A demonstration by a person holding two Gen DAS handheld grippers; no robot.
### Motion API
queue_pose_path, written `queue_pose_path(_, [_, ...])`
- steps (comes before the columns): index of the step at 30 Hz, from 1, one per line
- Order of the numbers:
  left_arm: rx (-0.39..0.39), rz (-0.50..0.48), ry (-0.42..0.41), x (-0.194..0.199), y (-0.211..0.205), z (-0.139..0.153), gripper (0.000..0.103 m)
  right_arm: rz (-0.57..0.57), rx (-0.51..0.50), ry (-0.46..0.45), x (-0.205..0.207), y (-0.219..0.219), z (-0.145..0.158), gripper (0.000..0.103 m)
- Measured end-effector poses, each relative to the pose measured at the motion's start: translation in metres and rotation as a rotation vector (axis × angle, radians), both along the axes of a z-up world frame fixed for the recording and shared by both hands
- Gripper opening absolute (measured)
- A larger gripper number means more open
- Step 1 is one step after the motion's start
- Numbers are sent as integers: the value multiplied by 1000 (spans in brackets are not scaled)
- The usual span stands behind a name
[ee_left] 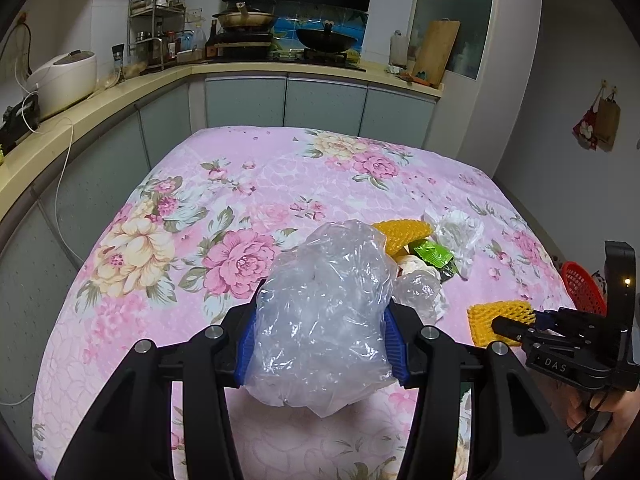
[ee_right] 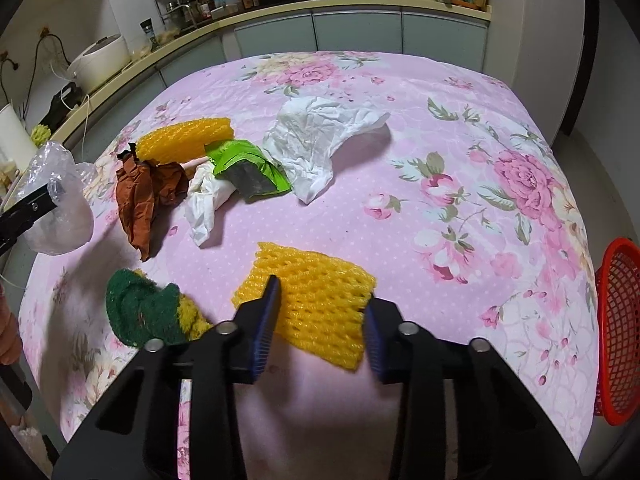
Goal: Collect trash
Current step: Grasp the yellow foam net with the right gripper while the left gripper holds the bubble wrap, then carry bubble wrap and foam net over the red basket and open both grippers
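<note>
My left gripper [ee_left: 322,314] is shut on a crumpled clear plastic bag [ee_left: 320,280], held just above the pink floral tablecloth [ee_left: 224,184]; the bag also shows at the left edge of the right wrist view [ee_right: 60,204]. My right gripper [ee_right: 322,292] is shut on a yellow foam fruit net [ee_right: 316,320] that lies on the cloth near the front edge. The left wrist view shows that gripper [ee_left: 516,322] at the net [ee_left: 490,314]. Behind it lie loose scraps: another yellow foam net [ee_right: 186,140], a green wrapper [ee_right: 248,168], white tissue [ee_right: 316,136], brown crumpled paper [ee_right: 144,196] and a green-yellow scouring pad [ee_right: 148,308].
A red mesh basket [ee_right: 620,332] hangs off the table's right edge. The kitchen counter [ee_left: 120,92] with a rice cooker [ee_left: 64,80] and stove runs along the left and back. A person's hand [ee_left: 600,412] holds the right gripper.
</note>
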State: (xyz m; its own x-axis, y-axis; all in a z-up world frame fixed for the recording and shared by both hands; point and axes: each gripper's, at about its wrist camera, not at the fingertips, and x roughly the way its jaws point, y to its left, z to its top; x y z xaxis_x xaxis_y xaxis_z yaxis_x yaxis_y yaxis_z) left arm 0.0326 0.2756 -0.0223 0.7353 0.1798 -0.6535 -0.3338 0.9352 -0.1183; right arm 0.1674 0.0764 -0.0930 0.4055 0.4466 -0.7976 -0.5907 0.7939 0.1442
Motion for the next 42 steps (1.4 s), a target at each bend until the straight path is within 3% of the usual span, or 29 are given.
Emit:
queue_pose_path(3, [3, -1, -1, 0, -2, 1, 49, -13, 9, 0, 1, -4, 1, 21])
queue_pose_path(8, [10, -1, -4, 0, -5, 4, 49, -29, 31, -10, -2, -10, 7, 15])
queue_pose_path(22, [47, -36, -32, 8, -26, 22, 49, -104, 71, -109, -7, -38, 43, 14])
queue_pose_path(42, [113, -178, -99, 40, -91, 55, 49, -280, 166, -230, -4, -111, 105, 14])
